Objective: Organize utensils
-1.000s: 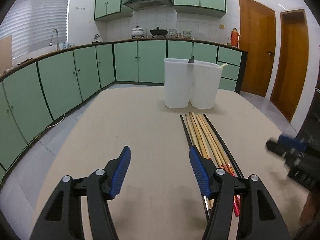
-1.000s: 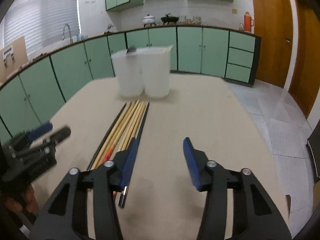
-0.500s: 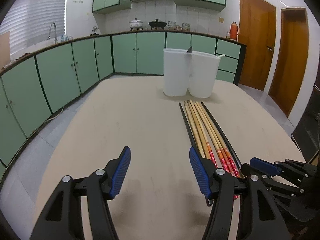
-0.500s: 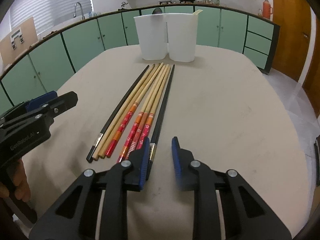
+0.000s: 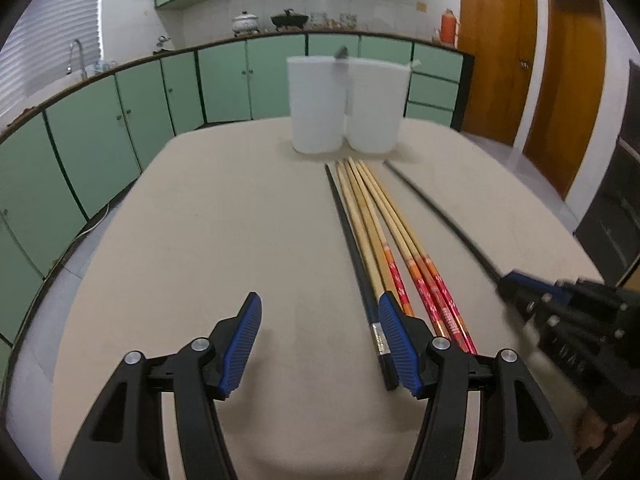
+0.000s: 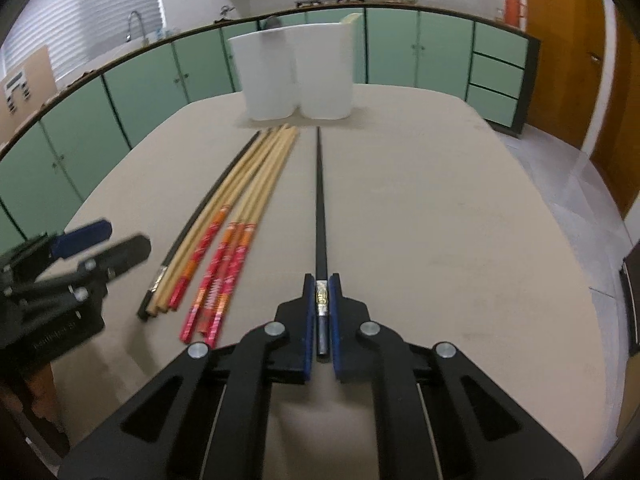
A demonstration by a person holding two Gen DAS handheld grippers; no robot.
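Observation:
Several chopsticks (image 5: pixel 380 224) lie side by side on the beige table (image 5: pixel 224 232), wooden ones with red ends and one black; they also show in the right wrist view (image 6: pixel 240 208). My right gripper (image 6: pixel 322 284) is shut on the butt end of a separate black chopstick (image 6: pixel 319 200), which points toward two white containers (image 6: pixel 298 72). From the left wrist view that chopstick (image 5: pixel 436 216) runs into the right gripper (image 5: pixel 508 284). My left gripper (image 5: pixel 320 316) is open and empty, just left of the bundle. The white containers (image 5: pixel 344 108) stand at the table's far end.
Green kitchen cabinets (image 5: pixel 120 120) line the room behind the table. Wooden doors (image 5: pixel 560 88) are at the right. A dark utensil tip (image 5: pixel 341 53) sticks out of the left container. The left gripper shows at the left of the right wrist view (image 6: pixel 80 256).
My right gripper has closed on the rightmost black chopstick and drawn it away from the bundle to the right. My left gripper stays open and has shifted slightly forward.

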